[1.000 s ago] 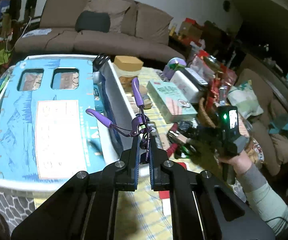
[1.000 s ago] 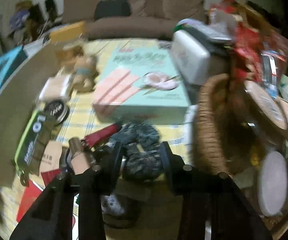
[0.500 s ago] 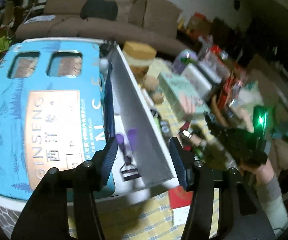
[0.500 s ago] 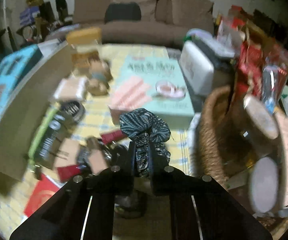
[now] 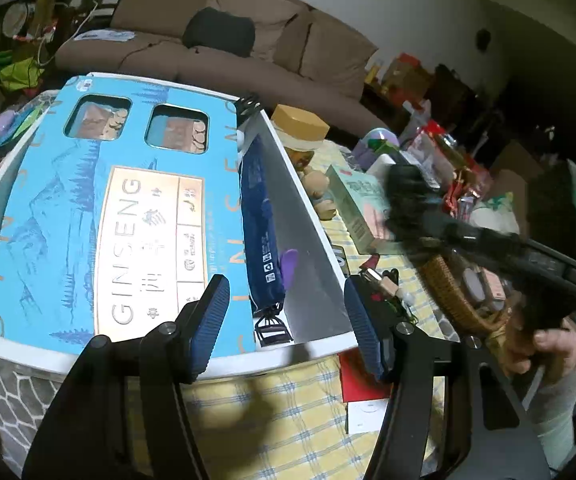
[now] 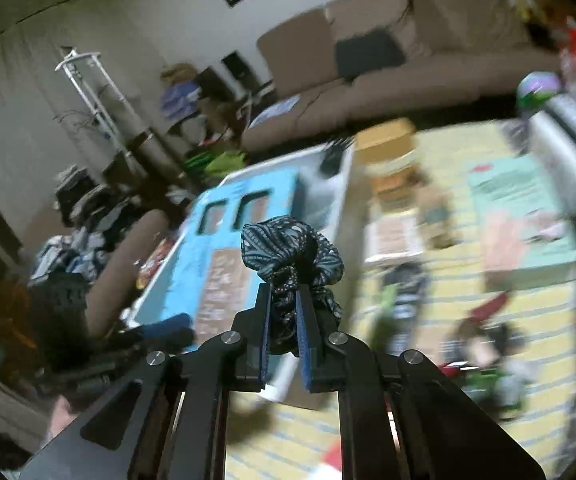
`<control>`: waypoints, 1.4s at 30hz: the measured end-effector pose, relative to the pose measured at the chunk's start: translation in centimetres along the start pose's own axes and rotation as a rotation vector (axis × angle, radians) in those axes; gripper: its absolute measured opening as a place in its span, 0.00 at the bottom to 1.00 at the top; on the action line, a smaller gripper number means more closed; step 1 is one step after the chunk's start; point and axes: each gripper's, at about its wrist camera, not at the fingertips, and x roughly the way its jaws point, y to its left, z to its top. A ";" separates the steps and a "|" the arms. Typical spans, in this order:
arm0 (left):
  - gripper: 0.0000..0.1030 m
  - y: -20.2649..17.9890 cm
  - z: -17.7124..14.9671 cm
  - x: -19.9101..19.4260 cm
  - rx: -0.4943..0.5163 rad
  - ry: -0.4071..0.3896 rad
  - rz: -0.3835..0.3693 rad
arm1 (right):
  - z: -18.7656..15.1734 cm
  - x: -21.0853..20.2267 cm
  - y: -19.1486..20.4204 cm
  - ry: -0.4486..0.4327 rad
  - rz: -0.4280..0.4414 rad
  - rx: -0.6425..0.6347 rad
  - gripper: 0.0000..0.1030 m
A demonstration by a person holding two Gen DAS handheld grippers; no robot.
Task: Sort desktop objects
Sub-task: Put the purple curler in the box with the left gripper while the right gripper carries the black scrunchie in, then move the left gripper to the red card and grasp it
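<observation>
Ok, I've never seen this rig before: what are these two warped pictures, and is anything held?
No robot: a person carries a hand-held gripper in each hand, each with a fisheye camera looking along its fingers. The left view shows the left hand-held gripper open and holding nothing, over a white bin containing a blue ginseng box. The right view shows the right hand-held gripper shut on a dark patterned scrunchie, above a cluttered yellow checked tablecloth.

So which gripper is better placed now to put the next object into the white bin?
The right gripper. It is shut on the dark patterned scrunchie, lifted off the table and pointed toward the white bin. The left gripper hangs open and empty over the bin's near edge, so it has nothing to deliver.
</observation>
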 end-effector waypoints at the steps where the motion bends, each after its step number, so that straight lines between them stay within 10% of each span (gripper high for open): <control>1: 0.54 -0.1 0.0 0.0 0.007 0.001 0.010 | 0.1 1.7 0.7 0.022 -0.012 -0.008 0.10; 10: 0.54 0.1 0.0 -0.1 0.038 0.022 0.063 | -1.0 9.1 2.7 0.105 -0.109 -0.011 0.15; 14: 0.54 0.1 -0.1 -0.2 0.055 0.026 0.093 | -1.3 9.2 2.8 0.103 -0.161 -0.031 0.38; 29: 0.54 -2.3 -0.4 -1.6 0.099 0.018 0.087 | -1.7 1.2 2.1 0.028 -0.250 -0.116 0.49; 42: 0.58 -10.4 -6.3 2.5 0.211 0.121 -0.029 | -6.4 -7.1 -8.9 -0.018 -0.459 -0.012 0.52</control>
